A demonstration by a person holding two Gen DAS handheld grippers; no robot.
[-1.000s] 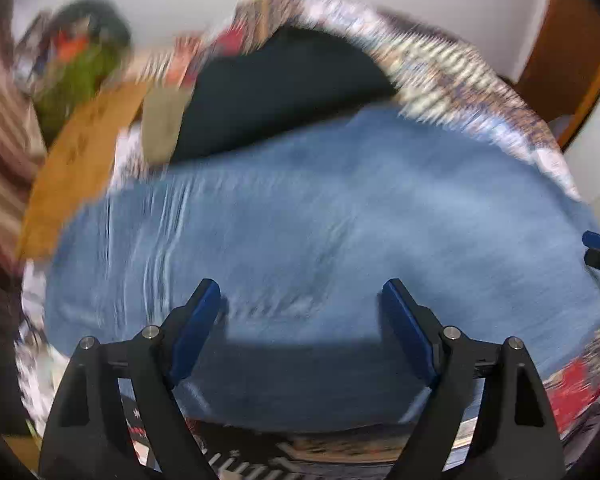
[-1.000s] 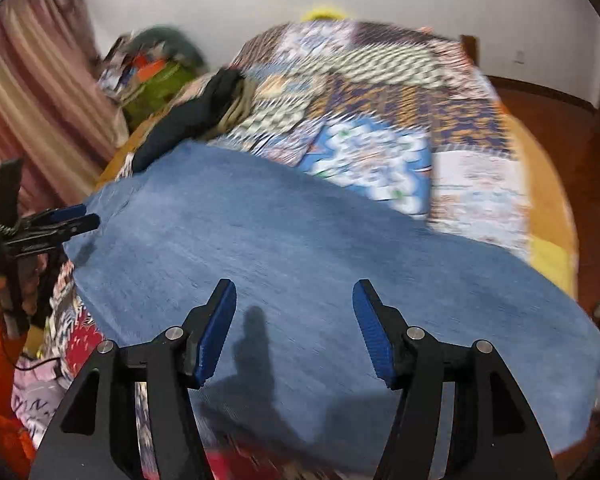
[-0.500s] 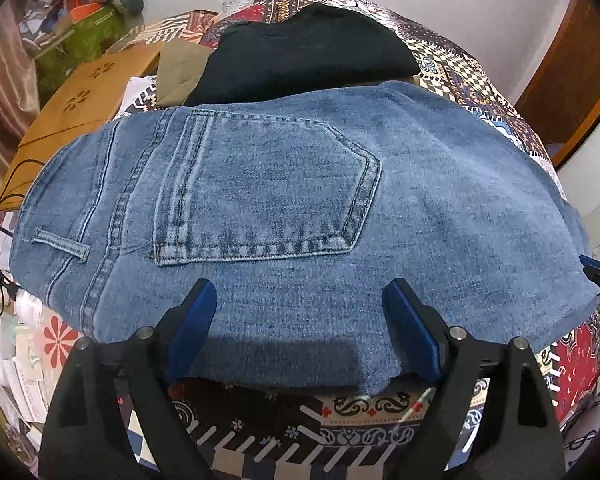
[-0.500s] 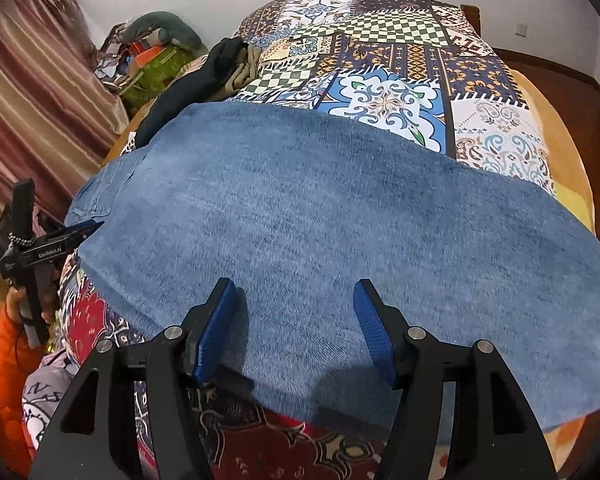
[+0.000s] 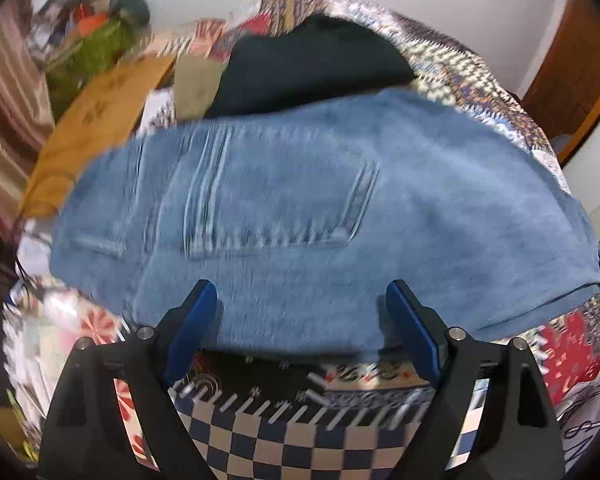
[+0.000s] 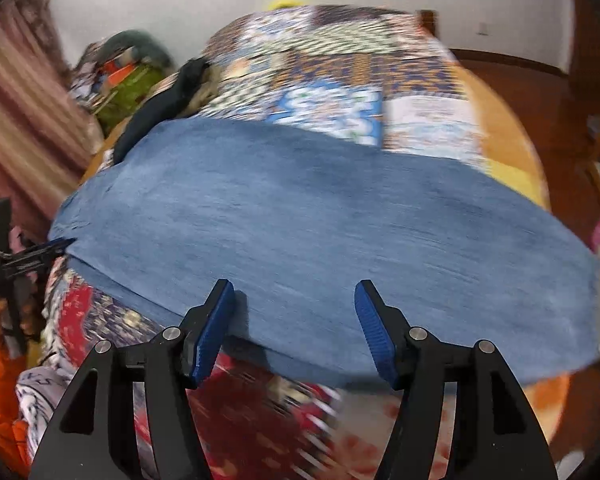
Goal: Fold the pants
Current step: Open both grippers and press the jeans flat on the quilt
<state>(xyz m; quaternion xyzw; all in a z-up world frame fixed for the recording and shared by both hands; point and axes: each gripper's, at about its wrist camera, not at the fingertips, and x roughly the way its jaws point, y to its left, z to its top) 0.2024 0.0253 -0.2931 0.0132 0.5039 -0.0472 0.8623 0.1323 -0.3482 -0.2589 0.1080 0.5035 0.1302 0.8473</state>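
Lying flat on patchwork bedspread (image 5: 300, 420), blue jeans (image 5: 300, 216) spread just ahead of both grippers; left gripper (image 5: 300, 320) fingers apart, empty, back pocket beyond; right gripper (image 6: 296, 320) fingers apart, empty, over jeans' near edge; frames blurred

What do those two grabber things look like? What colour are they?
Both look the same. The left gripper and the right gripper each have a black frame with triangle-shaped holes and small round silver bolts. The jaws are lined with bright blue pads, and on the right gripper the pads look ribbed. No cables or writing show on them.
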